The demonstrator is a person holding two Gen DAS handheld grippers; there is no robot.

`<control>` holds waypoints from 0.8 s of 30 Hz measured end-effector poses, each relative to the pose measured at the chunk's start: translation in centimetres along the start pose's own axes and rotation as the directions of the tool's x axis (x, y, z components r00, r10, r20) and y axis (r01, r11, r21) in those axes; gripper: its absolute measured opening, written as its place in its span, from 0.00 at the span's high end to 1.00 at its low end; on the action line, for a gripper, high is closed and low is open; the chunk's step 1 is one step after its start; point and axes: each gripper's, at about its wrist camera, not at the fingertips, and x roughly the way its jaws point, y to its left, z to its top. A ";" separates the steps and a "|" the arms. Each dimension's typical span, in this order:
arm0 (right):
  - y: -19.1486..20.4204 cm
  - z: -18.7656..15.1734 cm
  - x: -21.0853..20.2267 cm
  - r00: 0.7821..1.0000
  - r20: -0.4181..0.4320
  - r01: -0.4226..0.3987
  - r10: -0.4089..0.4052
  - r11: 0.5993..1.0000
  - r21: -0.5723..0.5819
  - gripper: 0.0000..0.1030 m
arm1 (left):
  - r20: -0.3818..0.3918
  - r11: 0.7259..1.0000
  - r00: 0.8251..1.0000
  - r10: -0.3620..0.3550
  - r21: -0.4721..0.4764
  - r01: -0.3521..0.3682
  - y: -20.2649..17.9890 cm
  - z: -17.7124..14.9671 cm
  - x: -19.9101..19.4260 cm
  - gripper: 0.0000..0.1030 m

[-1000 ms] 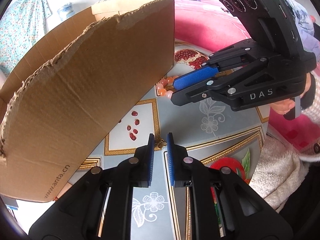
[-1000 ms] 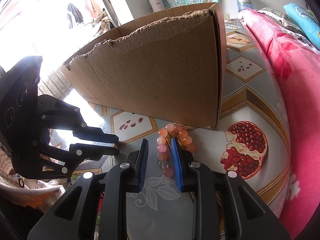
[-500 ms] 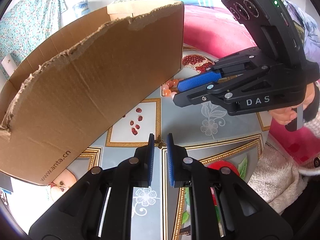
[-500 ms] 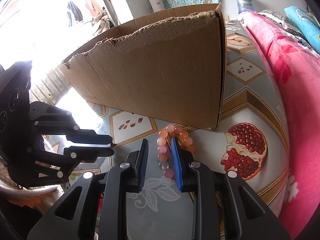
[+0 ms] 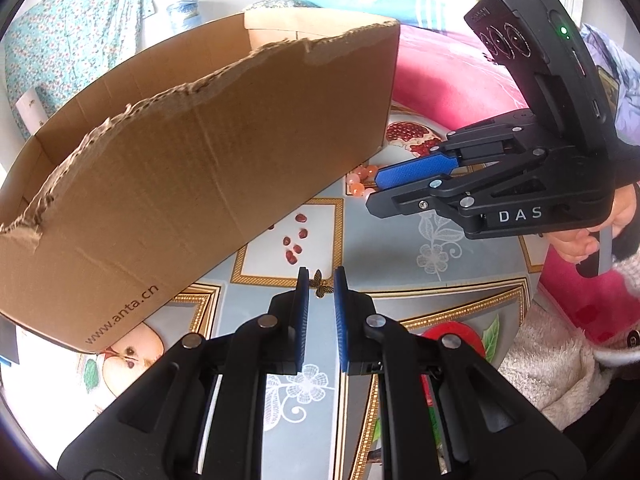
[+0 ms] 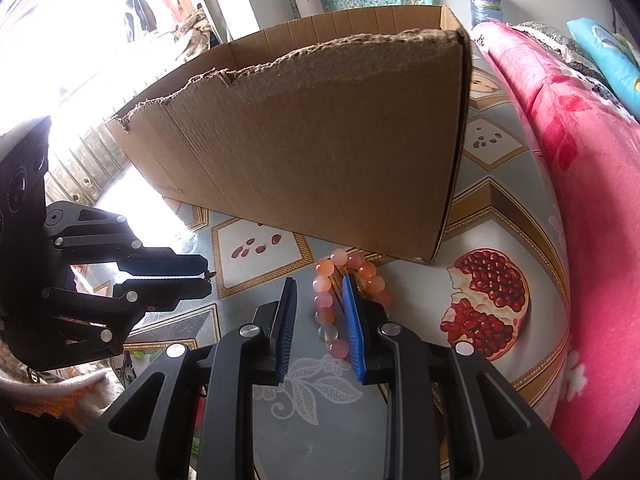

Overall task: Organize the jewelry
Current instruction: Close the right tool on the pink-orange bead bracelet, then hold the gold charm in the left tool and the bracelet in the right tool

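A small gold butterfly charm [image 5: 322,285] sits pinched between the tips of the left gripper [image 5: 319,276], whose blue pads are drawn in narrow on it; in the right wrist view it is only a dark speck [image 6: 209,275] at that gripper's [image 6: 202,274] fingertips. The bead bracelet [image 6: 344,300], pink and orange, lies on the patterned tablecloth [image 6: 320,400] just in front of the cardboard box [image 6: 320,140], near the box's right corner. The right gripper [image 6: 318,292] straddles one side of the loop, its pads partly open with a gap on the left, so I cannot tell whether they grip it. From the left wrist view the box and that gripper [image 5: 380,190] hide most of the beads [image 5: 358,180]. The box's inside stays out of sight.
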 end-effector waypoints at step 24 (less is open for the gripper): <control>1.4 0.7 0.6 0.995 -0.039 0.087 -0.087 0.996 0.013 0.91 | 0.026 0.999 1.000 0.004 -0.049 -0.003 1.0 -0.6 0.0 0.89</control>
